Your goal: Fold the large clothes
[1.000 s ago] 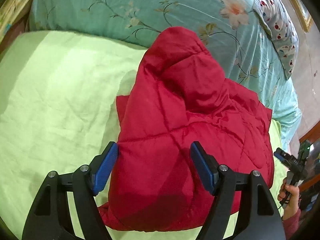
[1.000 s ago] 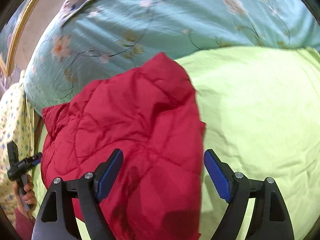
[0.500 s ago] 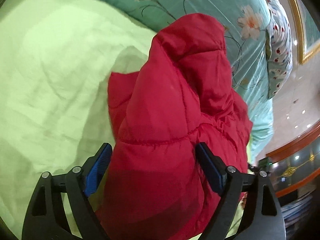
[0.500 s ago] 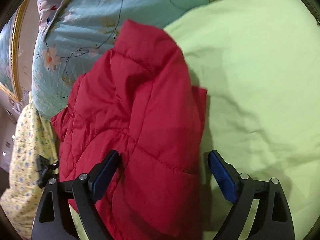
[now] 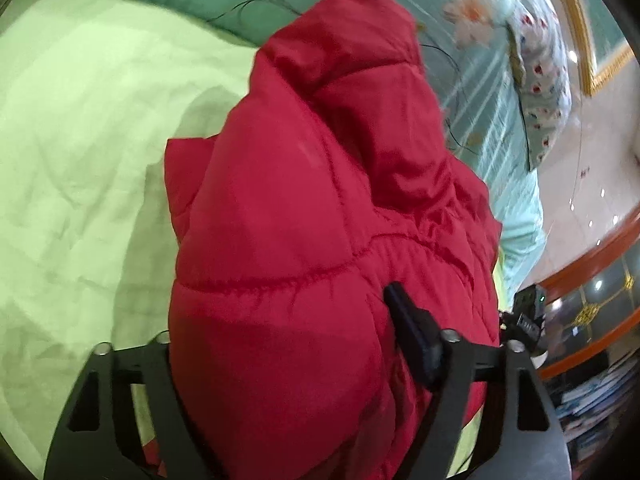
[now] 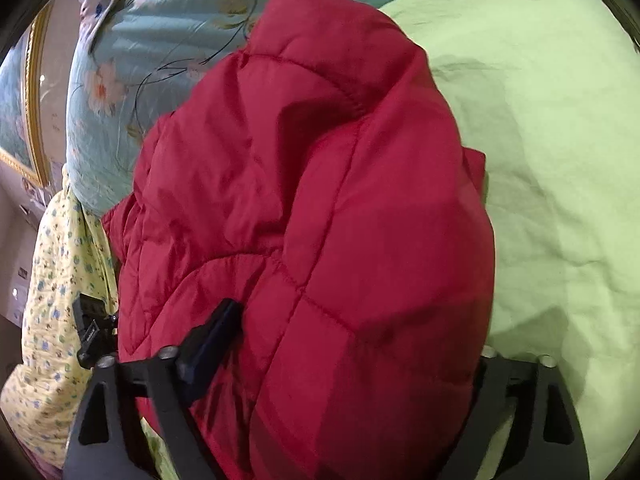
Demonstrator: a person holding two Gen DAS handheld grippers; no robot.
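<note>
A red quilted puffer jacket point(image 5: 304, 208) lies folded in a thick bundle on the light green sheet point(image 5: 72, 152). My left gripper point(image 5: 280, 336) stands wide open around the bundle's near end; its right finger point(image 5: 412, 336) presses into the fabric and its left finger is hidden under the jacket. In the right wrist view the jacket point(image 6: 320, 208) bulges between the wide-open jaws of my right gripper point(image 6: 352, 344); the left finger point(image 6: 208, 344) touches the fabric and the right finger is hidden by it.
A teal floral quilt point(image 5: 472, 32) lies piled behind the jacket, also in the right wrist view point(image 6: 132, 52). A dotted pillow point(image 5: 540, 64) sits at the far right. A yellow flowered cloth point(image 6: 52, 280) hangs at the left. Each view shows the other gripper beyond the bundle.
Both grippers have moved forward and lower onto the jacket's near end. The bundle now fills the space between each pair of fingers and covers the outer finger of each.
</note>
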